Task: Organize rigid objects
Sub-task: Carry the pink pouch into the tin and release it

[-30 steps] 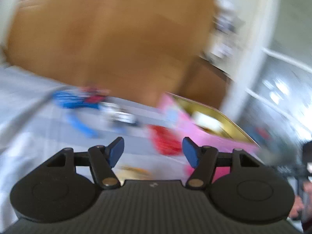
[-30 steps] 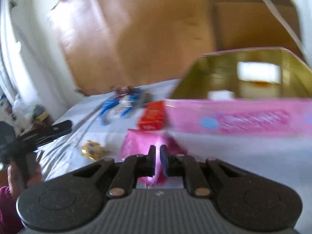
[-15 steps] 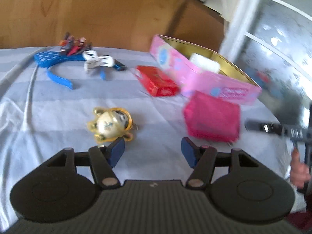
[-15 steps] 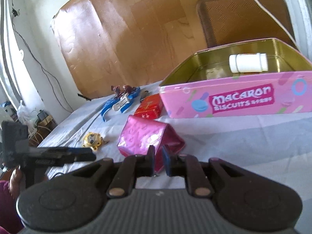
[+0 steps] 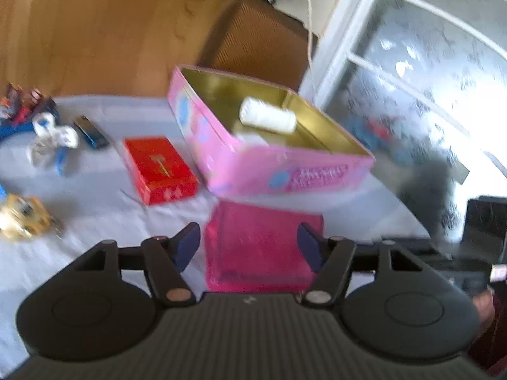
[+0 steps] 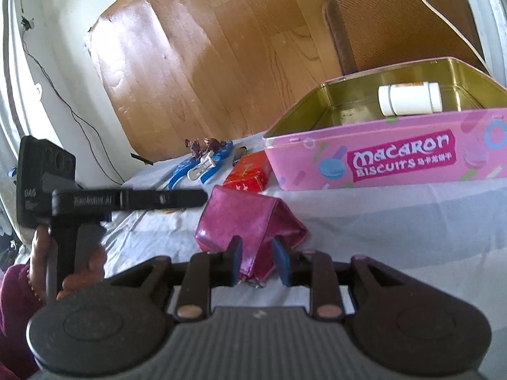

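A white cloth covers the surface (image 6: 396,221), with a wooden board (image 6: 206,57) leaning on the wall behind; the pink biscuit tin (image 6: 396,161) stands open with a white bottle (image 6: 410,98) lying inside; a red box (image 6: 250,174) sits just beside the tin; the magenta pouch (image 6: 247,221) lies on the cloth in front of it; the right gripper (image 6: 257,264) has just been opening, its pads parted around the pouch's near corner, not pressing; the left gripper (image 5: 248,248) hangs wide open over the pouch.
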`<move>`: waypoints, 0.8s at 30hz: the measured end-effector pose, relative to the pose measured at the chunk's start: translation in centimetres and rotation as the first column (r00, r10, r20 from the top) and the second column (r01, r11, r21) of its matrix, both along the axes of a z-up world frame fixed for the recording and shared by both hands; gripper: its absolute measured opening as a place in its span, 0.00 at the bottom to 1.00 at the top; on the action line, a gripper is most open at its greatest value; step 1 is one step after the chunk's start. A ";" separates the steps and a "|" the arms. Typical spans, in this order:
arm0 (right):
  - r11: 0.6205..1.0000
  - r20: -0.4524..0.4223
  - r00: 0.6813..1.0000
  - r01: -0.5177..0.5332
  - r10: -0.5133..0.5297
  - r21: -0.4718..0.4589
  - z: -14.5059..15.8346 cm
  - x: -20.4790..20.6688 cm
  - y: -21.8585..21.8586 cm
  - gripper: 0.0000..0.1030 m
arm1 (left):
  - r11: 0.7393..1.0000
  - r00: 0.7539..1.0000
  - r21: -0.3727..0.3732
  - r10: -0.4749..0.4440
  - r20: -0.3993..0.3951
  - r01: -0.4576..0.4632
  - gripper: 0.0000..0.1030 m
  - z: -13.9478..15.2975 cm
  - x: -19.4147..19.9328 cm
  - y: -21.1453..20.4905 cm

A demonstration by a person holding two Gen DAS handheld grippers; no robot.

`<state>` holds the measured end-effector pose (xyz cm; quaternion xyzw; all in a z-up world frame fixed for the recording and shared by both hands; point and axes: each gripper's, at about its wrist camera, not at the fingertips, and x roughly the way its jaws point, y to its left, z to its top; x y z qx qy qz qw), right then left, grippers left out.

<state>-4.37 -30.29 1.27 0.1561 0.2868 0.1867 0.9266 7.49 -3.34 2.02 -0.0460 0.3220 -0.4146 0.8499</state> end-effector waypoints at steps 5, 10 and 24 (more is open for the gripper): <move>0.999 -0.040 0.998 -0.041 0.041 0.009 -1.2 2.0 0.7 0.19 | 0.998 1.000 0.059 0.020 0.015 -0.020 0.42 -0.1 -0.4 -1.5; 0.999 0.159 0.987 -0.018 0.023 -0.032 2.9 0.8 -0.3 0.19 | 0.998 0.994 -0.054 -0.003 0.112 0.009 0.42 5.2 0.8 -2.9; 0.958 0.232 0.941 0.272 -0.245 -0.089 3.9 7.3 -10.4 0.20 | 1.000 0.994 0.005 -0.017 0.112 0.016 0.52 4.9 8.2 -18.0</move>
